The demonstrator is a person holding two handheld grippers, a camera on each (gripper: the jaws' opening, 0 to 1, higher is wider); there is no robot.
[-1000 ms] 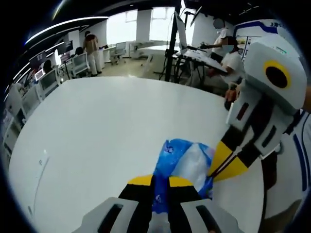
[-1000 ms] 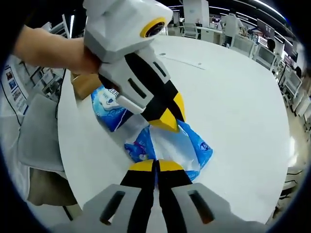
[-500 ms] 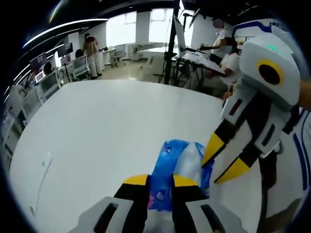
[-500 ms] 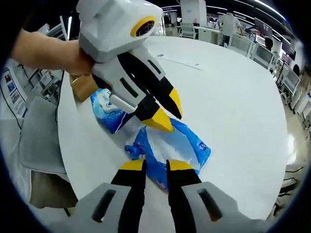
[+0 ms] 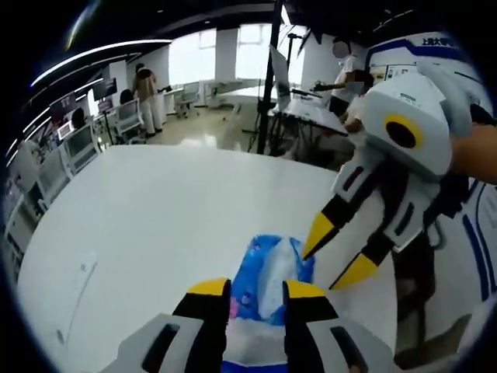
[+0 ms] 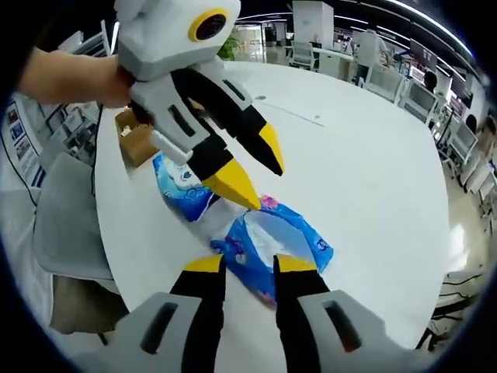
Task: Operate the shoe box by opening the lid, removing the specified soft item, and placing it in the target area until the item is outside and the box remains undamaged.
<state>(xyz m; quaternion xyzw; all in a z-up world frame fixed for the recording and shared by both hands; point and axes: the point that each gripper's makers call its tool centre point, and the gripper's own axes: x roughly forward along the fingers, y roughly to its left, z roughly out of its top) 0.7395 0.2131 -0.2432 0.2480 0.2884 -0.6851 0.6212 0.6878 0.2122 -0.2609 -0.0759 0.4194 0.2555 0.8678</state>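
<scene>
The white table point(image 6: 373, 155) carries everything, and the blue tissue pack point(image 6: 273, 247) lies flat on it near the edge closest to the person, already outside the brown shoe box point(image 6: 138, 138), which sits behind the left gripper at the table's left side in the right gripper view. A second blue pack point(image 6: 180, 186) lies between that box and the first pack.

The pack's long axis runs roughly across the right gripper's line of sight and slightly away to the right. It lies straight ahead of the right gripper point(image 6: 248, 264), just beyond its yellow tips, so this gripper looks the nearer one. The left gripper point(image 6: 250, 165) hangs above the pack's far-left end.

Both pairs of jaws stand apart and hold nothing. In the left gripper view the pack point(image 5: 268, 281) shows through the gap of the left gripper point(image 5: 258, 289), with the right gripper point(image 5: 335, 255) spread just beside it.
</scene>
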